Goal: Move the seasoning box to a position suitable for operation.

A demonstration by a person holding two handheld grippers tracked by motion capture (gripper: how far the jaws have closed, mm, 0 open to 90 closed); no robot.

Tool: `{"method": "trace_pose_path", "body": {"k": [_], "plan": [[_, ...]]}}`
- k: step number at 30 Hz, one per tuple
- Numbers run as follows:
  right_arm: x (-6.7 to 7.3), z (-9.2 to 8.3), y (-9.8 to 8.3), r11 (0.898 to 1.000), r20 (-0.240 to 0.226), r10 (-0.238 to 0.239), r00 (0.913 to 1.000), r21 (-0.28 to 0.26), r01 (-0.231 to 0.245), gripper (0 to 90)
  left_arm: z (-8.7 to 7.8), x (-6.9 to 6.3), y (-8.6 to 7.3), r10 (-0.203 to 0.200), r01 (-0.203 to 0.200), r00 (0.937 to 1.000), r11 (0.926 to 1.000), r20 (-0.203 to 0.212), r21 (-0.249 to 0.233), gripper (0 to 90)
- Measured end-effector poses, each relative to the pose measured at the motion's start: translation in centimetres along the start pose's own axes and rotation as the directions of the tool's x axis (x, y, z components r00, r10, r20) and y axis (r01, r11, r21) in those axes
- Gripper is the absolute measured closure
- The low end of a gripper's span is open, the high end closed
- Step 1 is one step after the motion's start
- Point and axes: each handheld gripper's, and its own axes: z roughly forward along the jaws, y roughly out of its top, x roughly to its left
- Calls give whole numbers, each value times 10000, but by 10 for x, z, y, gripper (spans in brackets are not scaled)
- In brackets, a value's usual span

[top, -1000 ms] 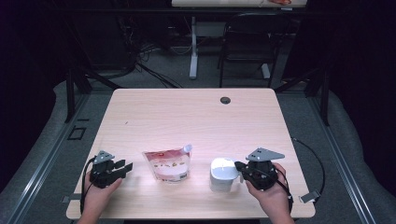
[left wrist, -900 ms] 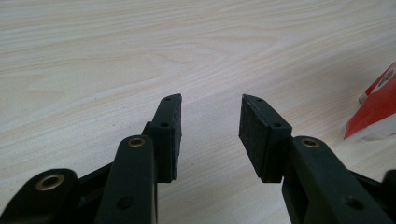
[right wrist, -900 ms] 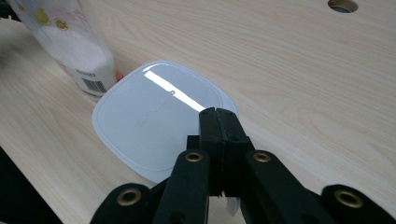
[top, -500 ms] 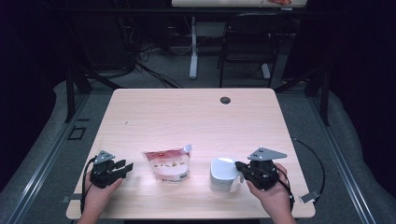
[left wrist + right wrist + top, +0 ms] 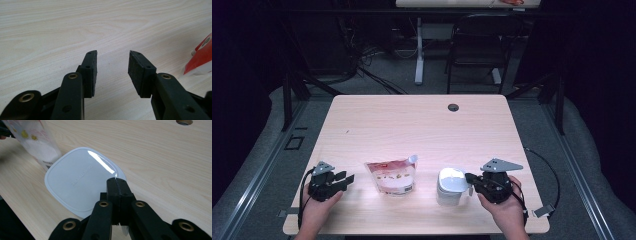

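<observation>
1. The right claw (image 5: 469, 178) is pressed together on the rim of the white tub (image 5: 450, 186), pinching its lid edge.
2. The tub stands on the desk (image 5: 412, 125), just right of the pouch (image 5: 393, 176).
3. The left claw (image 5: 348, 178) is spread with nothing between its pads, left of the pouch and apart from it.

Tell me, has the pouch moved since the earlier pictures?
No. The pouch lies on the same spot, just as far from the table's hole and its front edge as before.
</observation>
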Motion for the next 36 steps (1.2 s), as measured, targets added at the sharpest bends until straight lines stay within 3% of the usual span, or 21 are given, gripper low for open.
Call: {"method": "trace_pose_path", "body": {"k": [8, 20, 36], "plan": [[-2, 0, -2, 9997, -160, 225, 9996, -126, -227, 900, 1, 0, 0, -1, 1, 10000, 10000, -5, -30, 590], [-4, -1, -5, 9990, -43, 413, 9991, -194, -414, 900, 0, 0, 0, 17, -17, 10000, 10000, 11, 1, 590], [-10, 3, -12, 9977, 46, 672, 9977, 69, -672, 900, 1, 0, 0, -3, 3, 10000, 10000, 33, 20, 589]]}}
